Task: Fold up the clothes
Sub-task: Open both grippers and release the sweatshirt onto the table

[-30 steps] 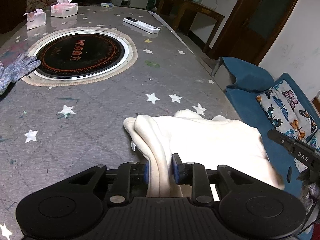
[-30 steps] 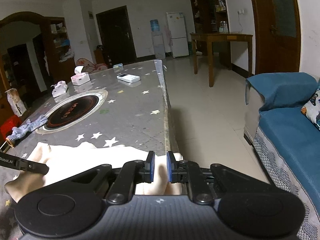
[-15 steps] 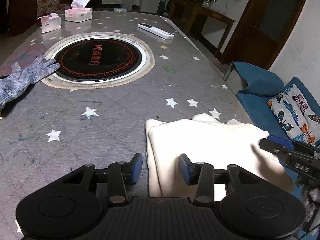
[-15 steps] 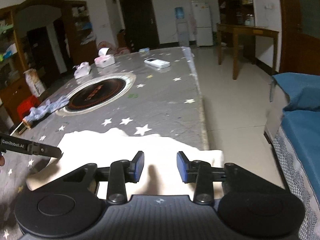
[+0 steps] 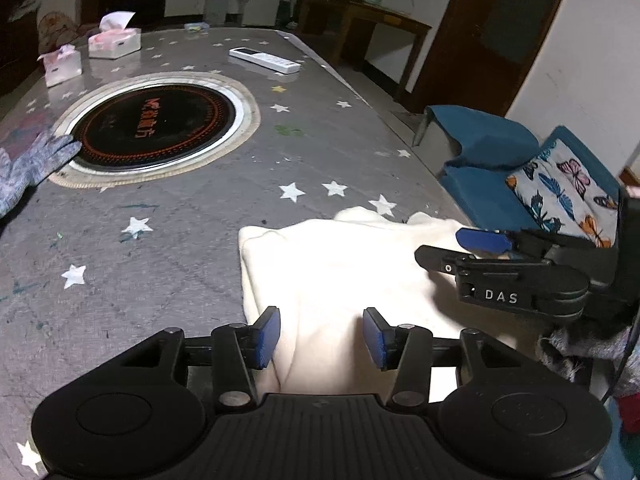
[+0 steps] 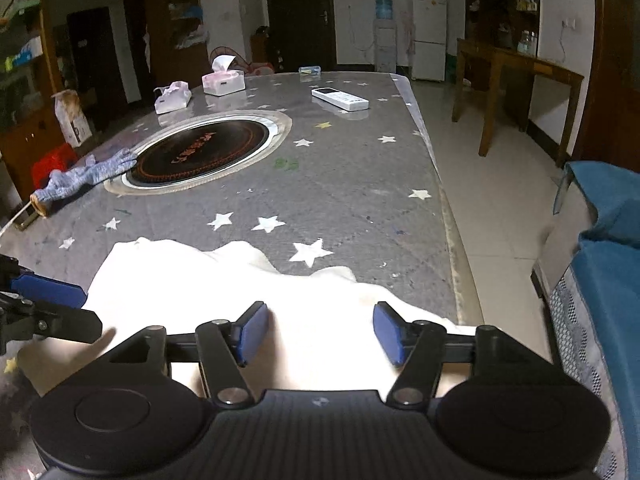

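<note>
Left gripper (image 5: pixel 320 334): jaws spread wide, nothing pinched, hovering over the near left edge of the cloth.
Right gripper (image 6: pixel 318 332): jaws spread wide too, empty, over the near right part.
Cream garment (image 5: pixel 340 272): lying folded on the surface (image 5: pixel 180 216), straight ahead of and beneath both pairs of jaws, its near hem running under them.
Long axis: runs crosswise to both pairs of jaws, left to right, with the right end reaching the surface's edge.
Key relation: cloth sits directly in front of each open pair, so either one only needs to dip and close; the left is nearer the doubled left edge, the right nearer the end at the surface's edge.
Step, my read: a fold looks laid down, next grab pending.
Beyond the jaws: round cooktop (image 5: pixel 154 126), grey glove (image 6: pixel 86 174), remote (image 6: pixel 340 99), all well apart from the cloth.
</note>
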Tool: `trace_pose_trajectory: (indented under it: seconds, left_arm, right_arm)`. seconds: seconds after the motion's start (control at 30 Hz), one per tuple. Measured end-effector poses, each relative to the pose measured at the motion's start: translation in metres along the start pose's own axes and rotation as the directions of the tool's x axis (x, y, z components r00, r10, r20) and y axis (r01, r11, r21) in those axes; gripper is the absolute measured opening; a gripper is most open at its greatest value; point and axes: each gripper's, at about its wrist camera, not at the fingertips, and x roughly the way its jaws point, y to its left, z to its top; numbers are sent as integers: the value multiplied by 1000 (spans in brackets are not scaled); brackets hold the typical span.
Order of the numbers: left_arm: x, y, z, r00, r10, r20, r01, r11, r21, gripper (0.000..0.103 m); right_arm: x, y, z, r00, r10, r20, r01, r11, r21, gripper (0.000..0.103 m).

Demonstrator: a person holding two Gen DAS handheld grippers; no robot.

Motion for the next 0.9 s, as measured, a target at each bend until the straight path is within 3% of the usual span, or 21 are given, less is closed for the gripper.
trace_pose_trajectory:
  seconds: [0.53,0.9]
  left_arm:
    - [6,-10,-17,999,41,8,-41,994,101,52]
    - [8,-10,-18,998,54,8,-55,992,111,56]
  right_arm:
    - [-36,28,-30,995,98,35,-97,995,-35,65]
    - [-50,27,-44,998,46,49,-42,996,-74,67]
